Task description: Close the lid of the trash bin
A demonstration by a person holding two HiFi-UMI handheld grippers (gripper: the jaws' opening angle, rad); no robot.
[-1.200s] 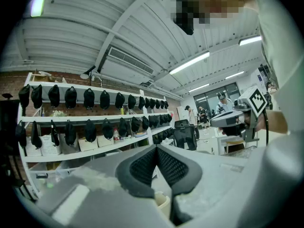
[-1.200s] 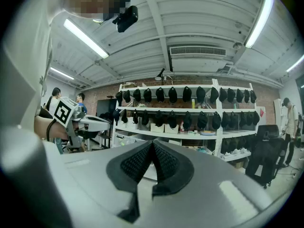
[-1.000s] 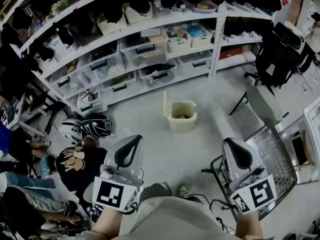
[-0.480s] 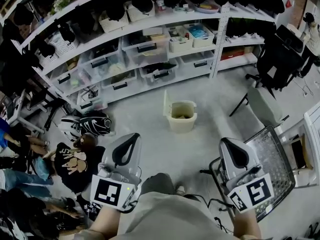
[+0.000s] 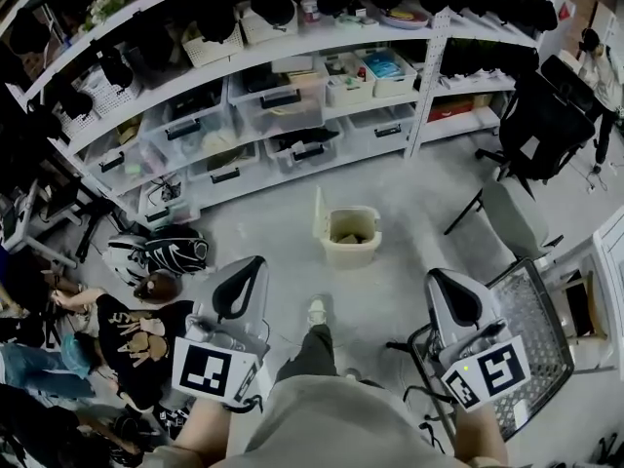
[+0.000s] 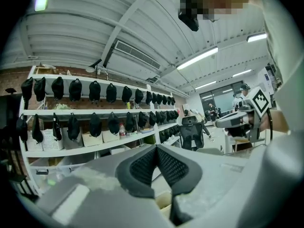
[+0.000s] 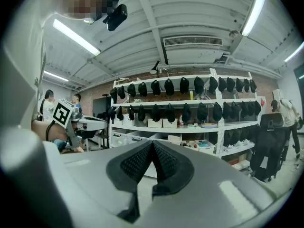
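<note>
In the head view a cream trash bin stands on the grey floor in front of the shelves. Its lid is up, upright on the bin's left side, and the inside shows. My left gripper is held low at the left, well short of the bin, shut with nothing in it. My right gripper is at the right, also short of the bin, shut and empty. The left gripper view shows the jaws pressed together; the right gripper view shows the same.
White shelves with storage boxes run behind the bin. A black office chair and a grey chair stand at the right, a wire-mesh cart beside my right gripper. Bags and seated people lie at the left. My foot is forward.
The view has moved forward towards the bin and a foot has stepped out ahead. Both grippers stay shut and have sunk slightly in the picture.
</note>
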